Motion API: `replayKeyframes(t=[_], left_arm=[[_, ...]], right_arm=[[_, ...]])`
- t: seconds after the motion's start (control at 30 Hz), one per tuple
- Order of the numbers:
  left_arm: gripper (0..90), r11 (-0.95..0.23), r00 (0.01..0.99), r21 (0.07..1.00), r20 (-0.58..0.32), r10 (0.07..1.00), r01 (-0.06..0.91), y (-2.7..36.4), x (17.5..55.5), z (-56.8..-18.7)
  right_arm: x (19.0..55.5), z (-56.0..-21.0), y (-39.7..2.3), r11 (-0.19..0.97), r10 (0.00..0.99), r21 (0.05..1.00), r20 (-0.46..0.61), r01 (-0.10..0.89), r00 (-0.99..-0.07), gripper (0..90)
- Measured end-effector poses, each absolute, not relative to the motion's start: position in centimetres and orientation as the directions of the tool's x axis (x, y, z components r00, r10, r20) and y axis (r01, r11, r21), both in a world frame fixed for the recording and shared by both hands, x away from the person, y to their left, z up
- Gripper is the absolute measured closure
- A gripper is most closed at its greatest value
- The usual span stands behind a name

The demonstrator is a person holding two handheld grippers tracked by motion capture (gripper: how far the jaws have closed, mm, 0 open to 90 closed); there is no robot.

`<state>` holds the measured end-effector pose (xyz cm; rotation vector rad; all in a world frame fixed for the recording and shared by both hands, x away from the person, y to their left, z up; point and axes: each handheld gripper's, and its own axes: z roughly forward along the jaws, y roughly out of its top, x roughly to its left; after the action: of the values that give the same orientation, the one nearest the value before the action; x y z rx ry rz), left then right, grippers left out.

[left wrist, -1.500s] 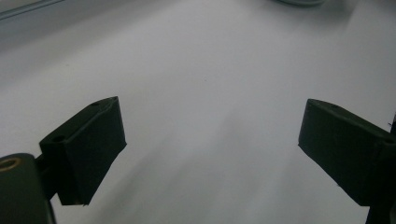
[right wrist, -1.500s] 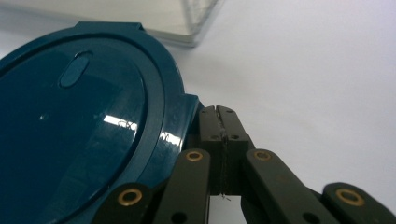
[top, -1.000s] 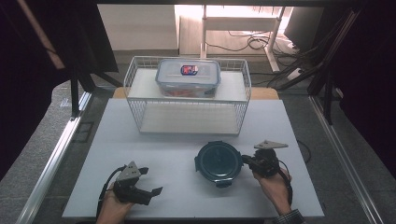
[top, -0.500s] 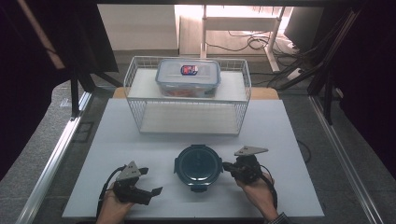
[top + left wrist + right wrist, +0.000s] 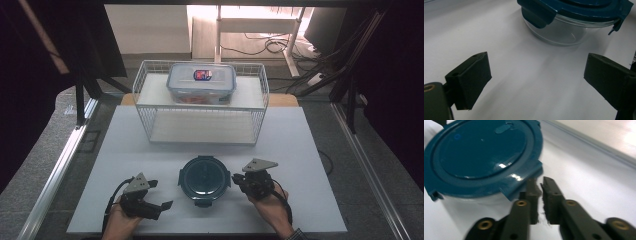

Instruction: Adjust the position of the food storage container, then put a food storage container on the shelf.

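Round container (image 5: pixel 204 179): glossy teal plastic lid, clear smooth body. Basket (image 5: pixel 150 120) is white coated wire, table sheet (image 5: pixel 310 150) matt white. Gripper pads (image 5: pixel 471 77) matt black, rubbery.

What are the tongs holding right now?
Nothing. The right tongs have just let go of the round container's lid tab; the left tongs stand wide open.

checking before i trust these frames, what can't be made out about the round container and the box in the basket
- Round container: high view, its teal lid hides any contents; left gripper view, the top edge cuts the lid off.
- Right gripper: its own view is blurred, so contact with the lid tab is unclear.
- Lidded box in the wire basket: label too small to read.
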<state>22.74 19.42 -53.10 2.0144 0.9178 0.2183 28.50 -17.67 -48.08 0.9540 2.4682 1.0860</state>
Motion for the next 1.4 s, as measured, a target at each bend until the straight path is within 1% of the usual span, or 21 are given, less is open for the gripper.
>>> replayKeyframes(t=[0.17,0.27,0.4,0.5,0.53,0.57,0.7,0.77,1.0,1.13,1.4], left_arm=[[8.3,-0.326,0.707,0.777,-0.206,0.676,0.538,19.7,22.7,-52.9],[8.3,-0.326,0.706,0.776,-0.206,0.677,0.539,19.7,22.7,-52.8],[8.3,-0.325,0.705,0.778,-0.203,0.679,0.537,19.8,22.6,-52.8],[8.3,-0.326,0.705,0.78,-0.199,0.68,0.534,19.9,22.6,-52.8],[8.2,-0.327,0.706,0.782,-0.195,0.681,0.531,19.9,22.6,-52.8],[8.2,-0.328,0.707,0.783,-0.191,0.681,0.528,19.9,22.6,-52.9],[7.0,-0.335,0.716,0.792,-0.174,0.676,0.51,19.8,22.5,-53.0],[6.4,-0.338,0.718,0.794,-0.169,0.675,0.505,19.7,22.5,-53.0],[5.5,-0.337,0.72,0.794,-0.172,0.673,0.505,19.7,22.6,-53.1],[5.1,-0.319,0.717,0.797,-0.194,0.67,0.513,19.8,22.6,-53.0],[4.7,-0.291,0.716,0.805,-0.221,0.662,0.517,19.8,22.7,-52.8]], right_arm=[[28.0,-47.8,-19.3,0.465,0.66,0.752,0.057,0.466,-0.749,61.1],[27.7,-47.6,-19.8,0.437,0.648,0.765,0.096,0.473,-0.755,46.1],[27.1,-47.9,-20.0,0.43,0.639,0.78,0.091,0.454,-0.763,27.8],[26.7,-48.1,-19.8,0.445,0.636,0.779,0.073,0.443,-0.768,19.3],[26.4,-48.3,-19.7,0.456,0.629,0.777,0.064,0.434,-0.774,13.7],[26.4,-48.3,-19.7,0.456,0.629,0.777,0.064,0.434,-0.774,13.7],[26.0,-48.8,-19.7,0.486,0.609,0.768,0.045,0.417,-0.792,7.2],[26.0,-49.1,-19.9,0.48,0.61,0.767,0.056,0.425,-0.79,5.8],[26.5,-49.8,-20.4,0.453,0.624,0.766,0.093,0.456,-0.776,4.0],[26.5,-49.7,-20.4,0.458,0.624,0.769,0.079,0.446,-0.777,2.9],[26.9,-49.5,-20.4,0.44,0.636,0.772,0.093,0.459,-0.766,0.2]])
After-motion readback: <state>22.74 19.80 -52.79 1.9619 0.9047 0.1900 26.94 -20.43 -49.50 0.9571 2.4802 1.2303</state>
